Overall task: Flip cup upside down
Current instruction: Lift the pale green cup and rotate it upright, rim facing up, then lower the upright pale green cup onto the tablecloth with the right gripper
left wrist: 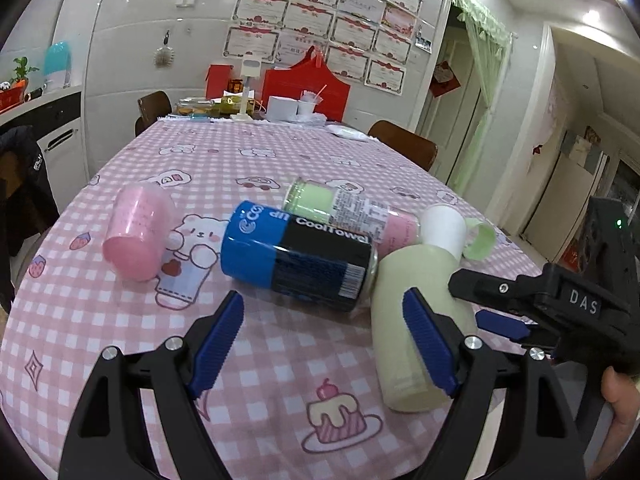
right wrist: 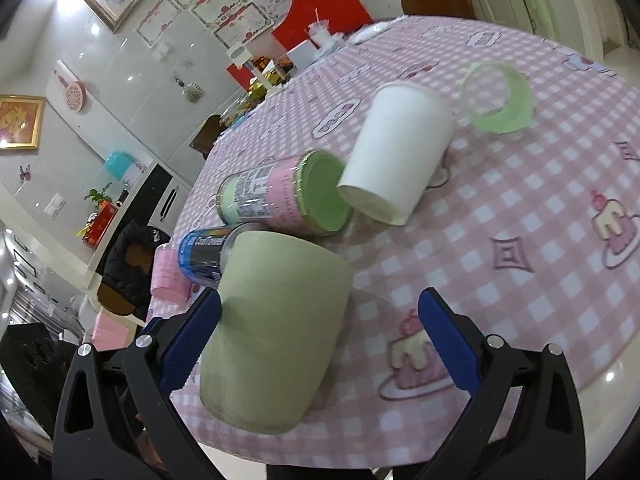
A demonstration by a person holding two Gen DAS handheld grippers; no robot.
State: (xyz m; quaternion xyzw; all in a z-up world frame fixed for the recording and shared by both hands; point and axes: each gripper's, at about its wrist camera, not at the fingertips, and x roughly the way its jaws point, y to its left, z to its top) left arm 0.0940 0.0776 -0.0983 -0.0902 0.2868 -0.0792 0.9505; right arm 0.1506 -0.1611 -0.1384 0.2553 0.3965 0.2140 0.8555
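Jaws wide on both: left gripper [left wrist: 324, 340] and right gripper [right wrist: 320, 336], holding nothing. Pale green ceramic cup [right wrist: 276, 332] on its side, lower centre frame, on pink checked tablecloth [right wrist: 520, 200], touching blue-black can [right wrist: 204, 256].

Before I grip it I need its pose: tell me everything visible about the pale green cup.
The green cup is a matte, plain, pale olive cylinder, ceramic by its look, with no handle in view. It lies on its side on the checked tablecloth near the table's edge. Its far end meets the blue can. The open right tool straddles it, one finger close beside its wall.
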